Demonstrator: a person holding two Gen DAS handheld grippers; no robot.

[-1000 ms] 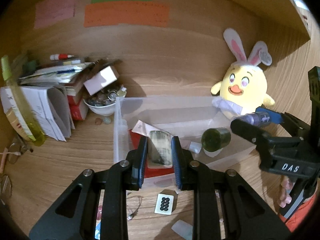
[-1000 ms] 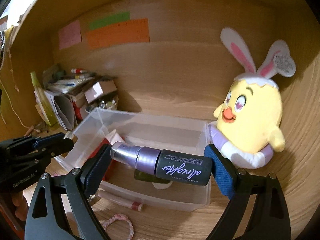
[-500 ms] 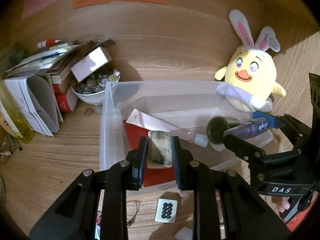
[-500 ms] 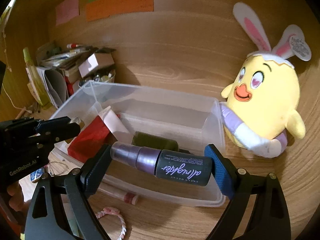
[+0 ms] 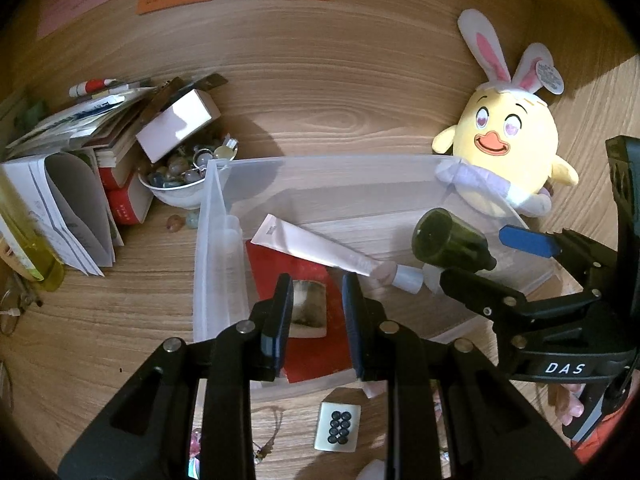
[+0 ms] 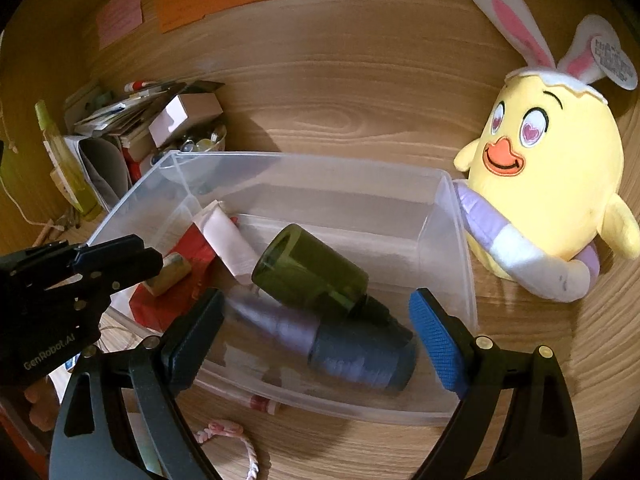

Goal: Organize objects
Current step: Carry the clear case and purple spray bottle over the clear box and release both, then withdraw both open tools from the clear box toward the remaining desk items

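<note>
Left claw [image 5: 316,316]: narrow, clamped on a small pale block [image 5: 307,314], held over the red packet [image 5: 296,280] at the bin's left end.
Right claw [image 6: 316,340]: wide; the blurred purple spray bottle [image 6: 344,344] lies between its pads, grip unclear.
Clear plastic bin [image 6: 452,208]: on the desk [image 5: 100,320], holding a green bottle [image 6: 312,276] and white tube [image 5: 320,250].
Plush chick [image 6: 548,184]: just beside the bin's right end.
</note>
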